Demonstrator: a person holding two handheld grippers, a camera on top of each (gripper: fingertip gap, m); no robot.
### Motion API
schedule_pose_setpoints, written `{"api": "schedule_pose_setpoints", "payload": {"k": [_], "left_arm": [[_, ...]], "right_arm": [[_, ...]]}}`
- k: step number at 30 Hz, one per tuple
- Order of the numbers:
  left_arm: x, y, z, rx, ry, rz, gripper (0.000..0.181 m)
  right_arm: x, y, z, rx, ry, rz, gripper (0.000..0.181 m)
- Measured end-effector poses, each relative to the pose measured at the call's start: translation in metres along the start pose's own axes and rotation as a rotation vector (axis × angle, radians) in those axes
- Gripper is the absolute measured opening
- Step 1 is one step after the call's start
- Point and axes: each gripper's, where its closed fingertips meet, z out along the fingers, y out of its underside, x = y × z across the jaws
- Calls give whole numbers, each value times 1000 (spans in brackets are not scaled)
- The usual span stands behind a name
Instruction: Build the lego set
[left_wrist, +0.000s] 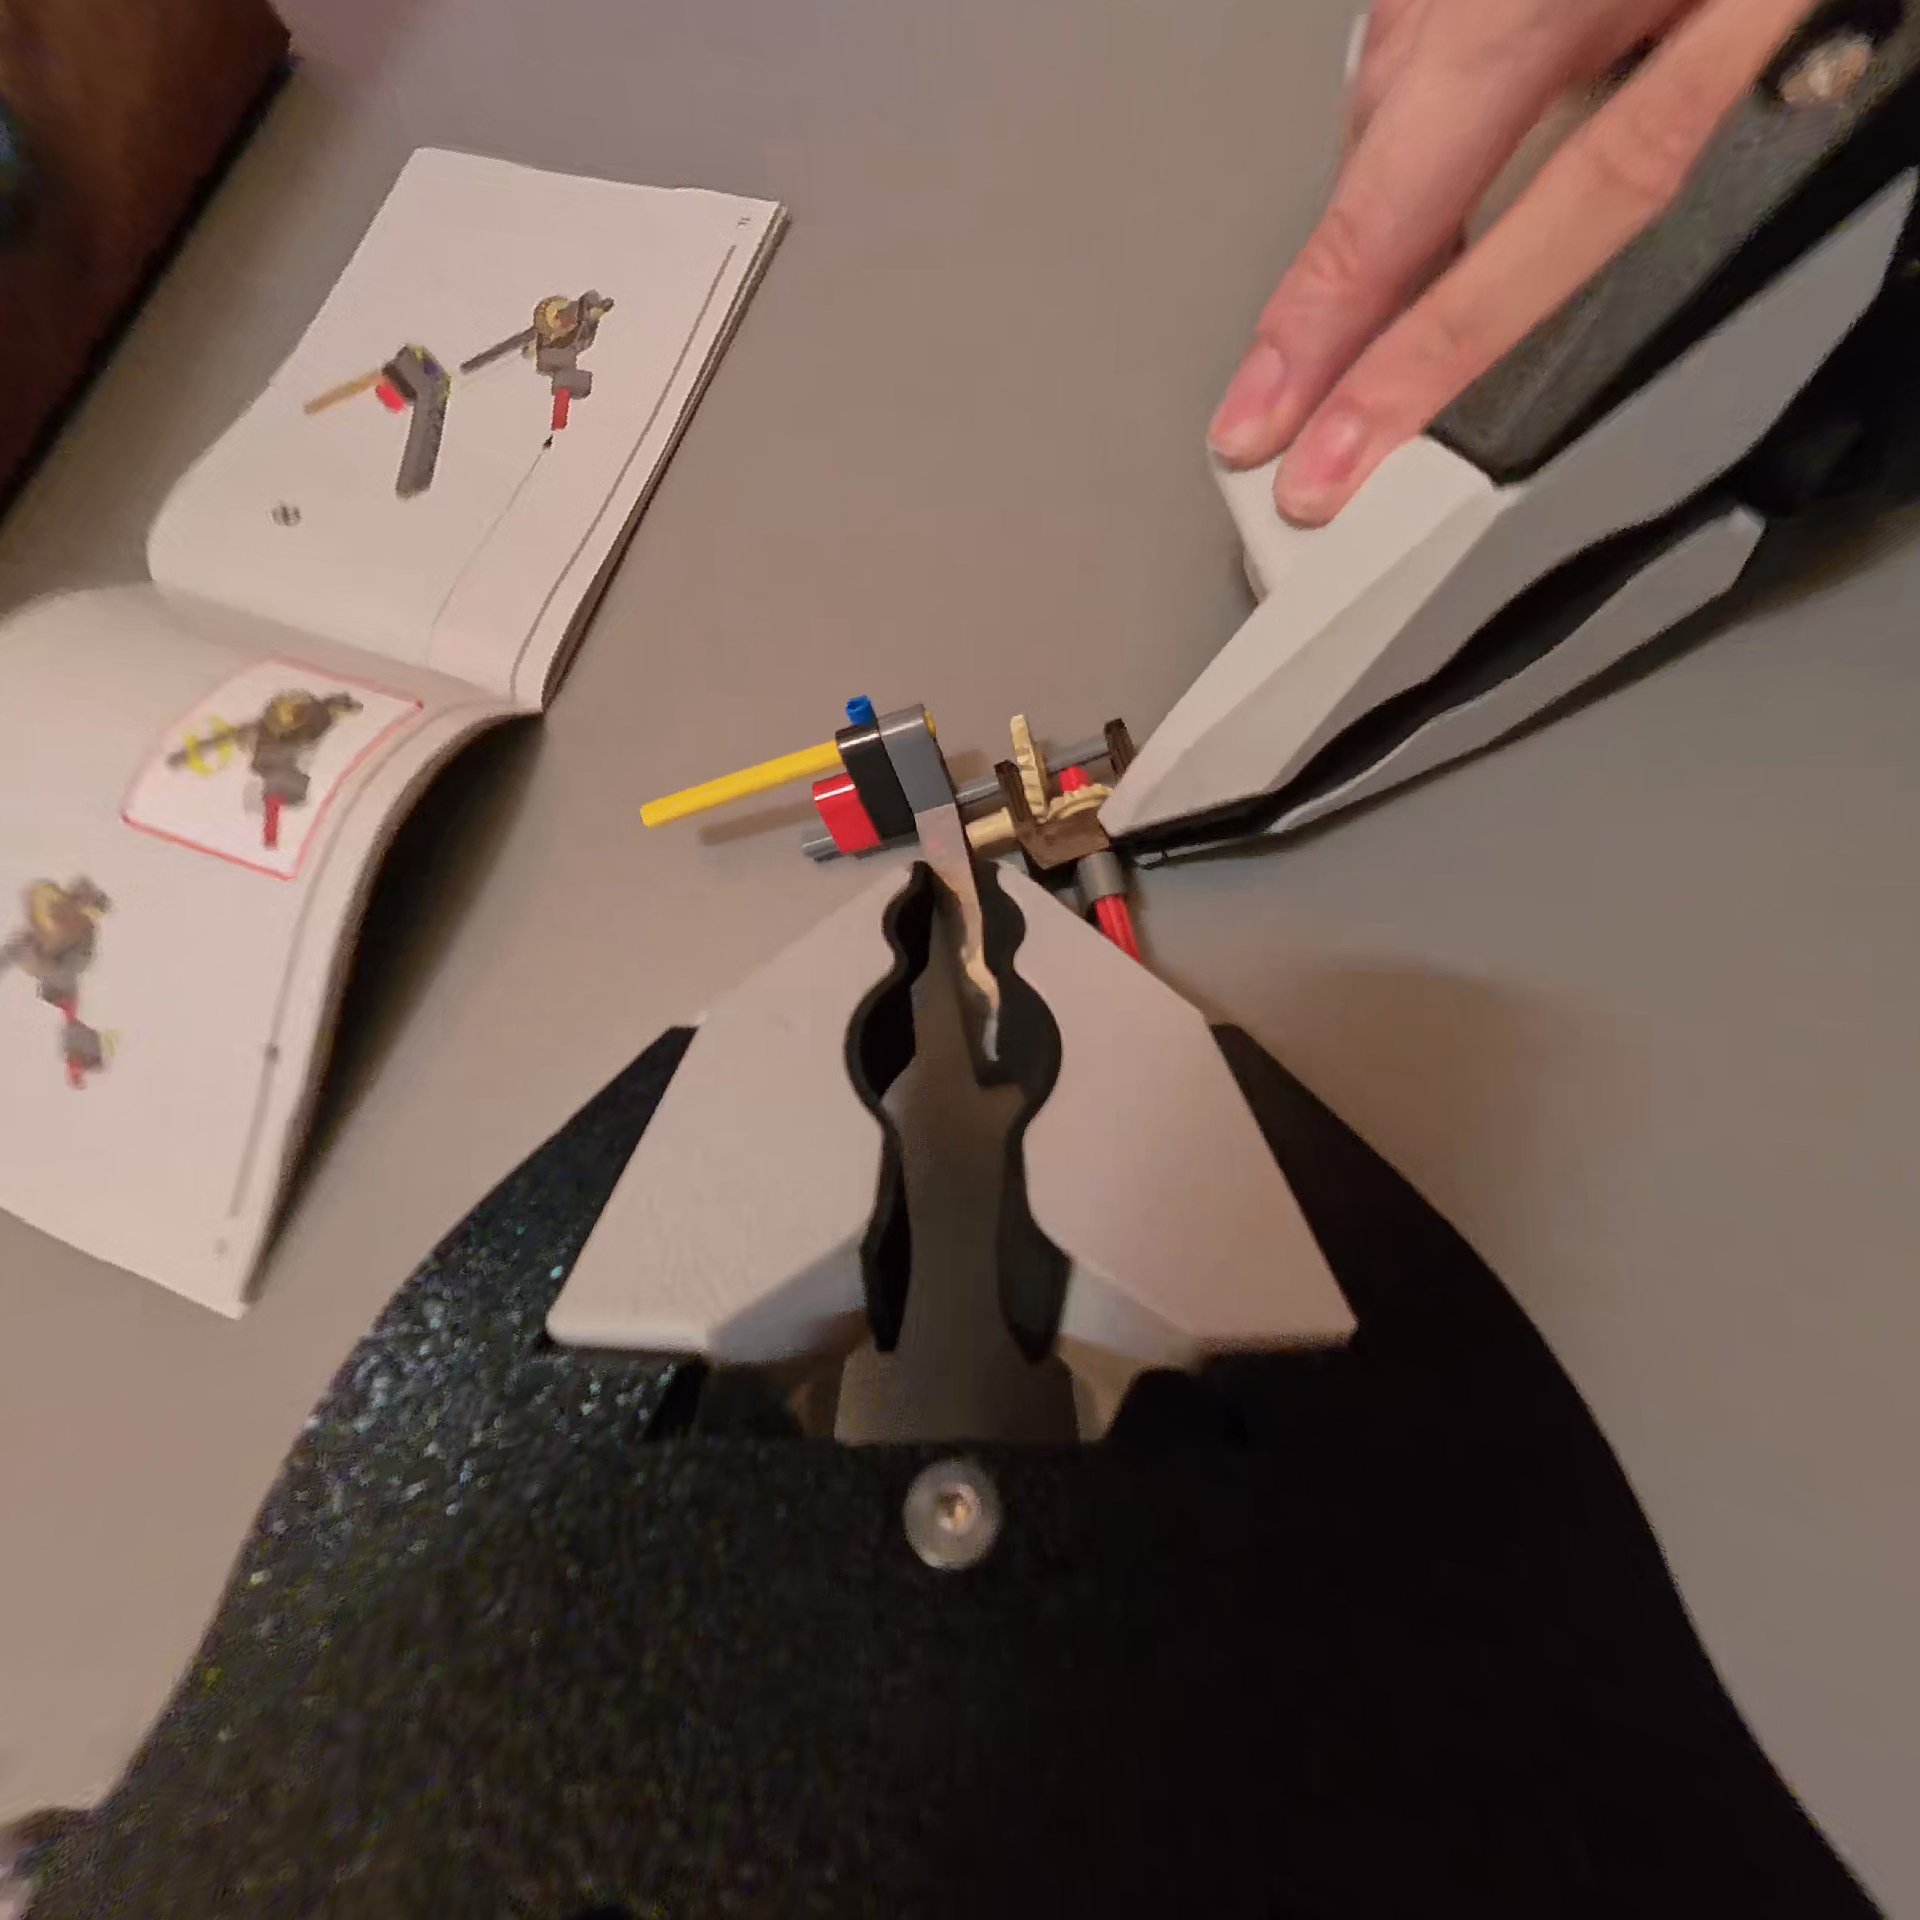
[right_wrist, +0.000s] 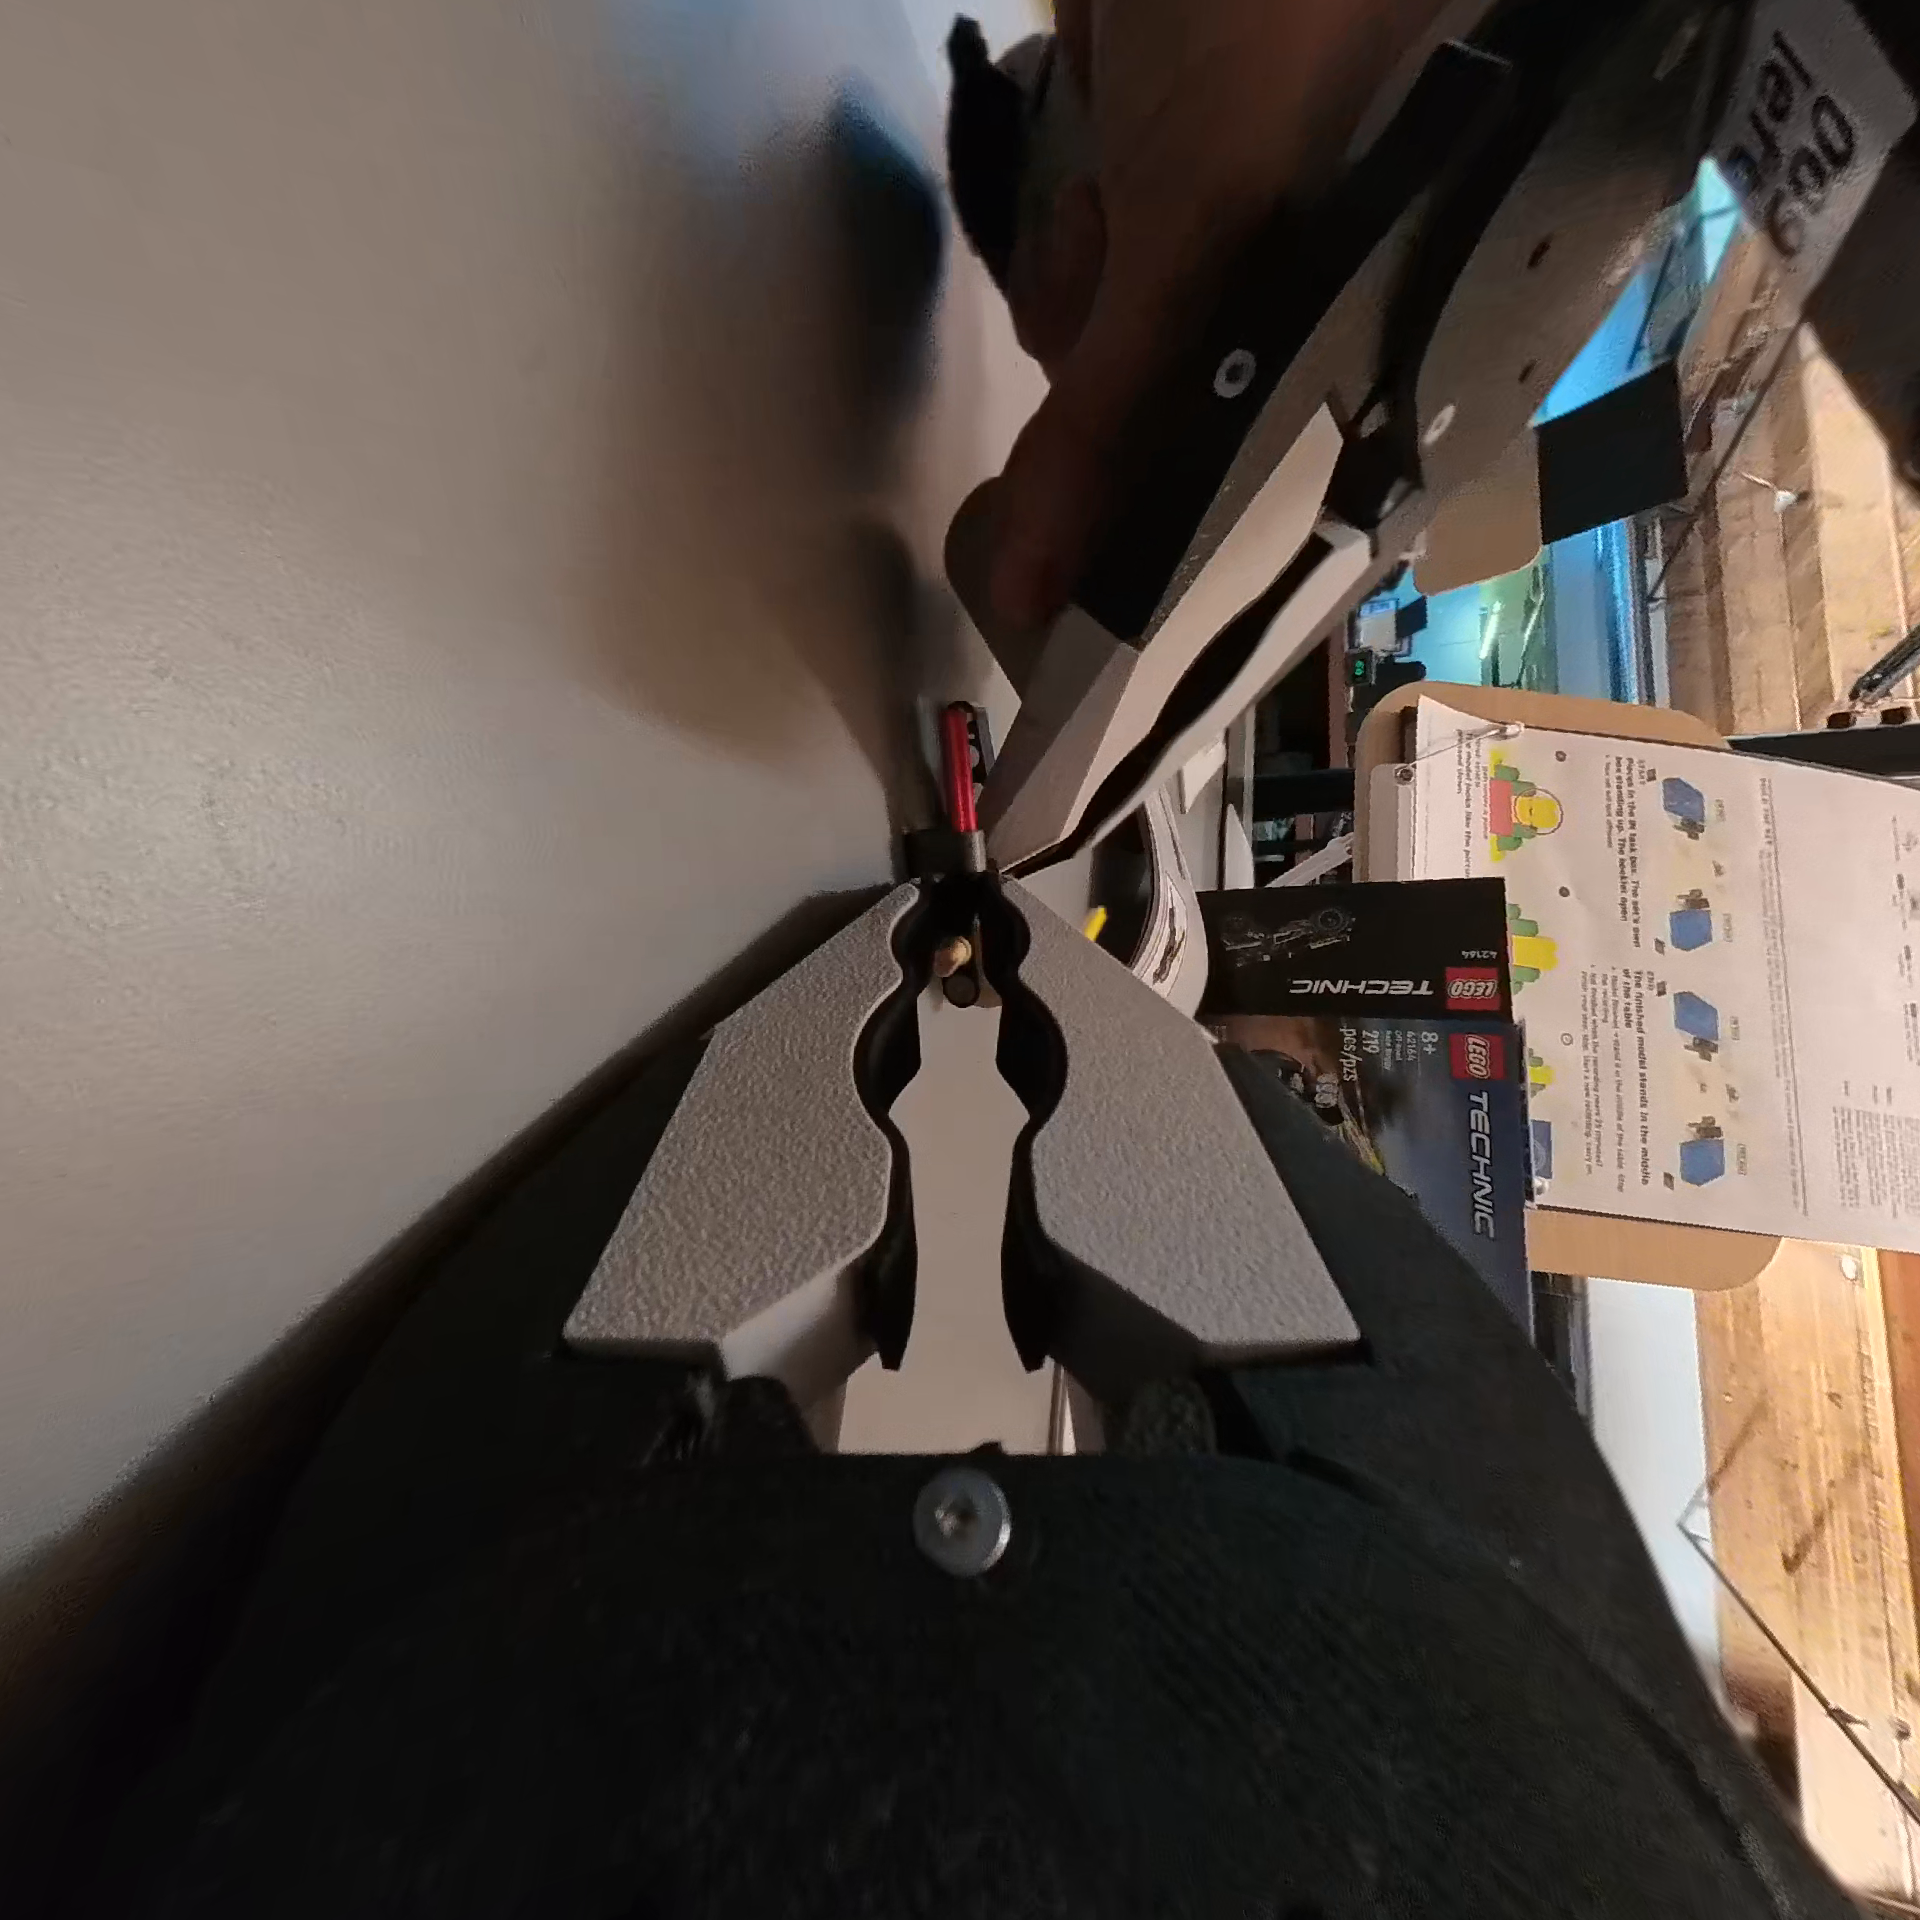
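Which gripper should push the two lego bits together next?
Probably the right gripper: it holds the brown gear piece beside the grey beam, which the left gripper steadies.

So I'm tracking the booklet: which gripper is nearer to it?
Left. The left gripper grips the lego assembly just beside the open booklet; the right gripper comes in from the assembly's far side.

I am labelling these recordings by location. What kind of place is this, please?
Probably a workshop or lab bench set up for a recorded building task: a grey table with an open instruction booklet, boxes of building sets, and an instruction sheet on a clipboard before wooden shelving.
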Motion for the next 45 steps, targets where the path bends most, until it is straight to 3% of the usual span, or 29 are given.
{"api": "schedule_pose_setpoints", "payload": {"k": [3,7,12,18,21,27,31,36,40,45], "left_arm": [[1,-1,0,29,63,-152,7],[3,4,-5,10,45,-56,19],[1,2,-3,9,22,-56,7],[0,2,-2,25,40,-84,7],[0,2,-2,23,27,-19,7],[1,2,-2,6,127,-23,8],[0,3,-4,-32,168,-31,17],[-4,-2,3,-37,128,-11,8],[-6,-3,4,-35,140,31,7],[-7,-3,3,-30,70,252,8]], "right_arm": [[0,0,0,-4,9,-17,6],[1,1,0,-16,14,-11,7],[1,1,1,-1,8,12,6],[2,1,1,6,3,34,7],[1,1,1,14,-10,62,7],[1,1,1,36,-29,69,7],[3,4,2,42,-29,46,6],[4,6,3,46,-29,56,7],[4,6,4,59,-37,76,7],[4,7,3,62,-75,134,8]]}}
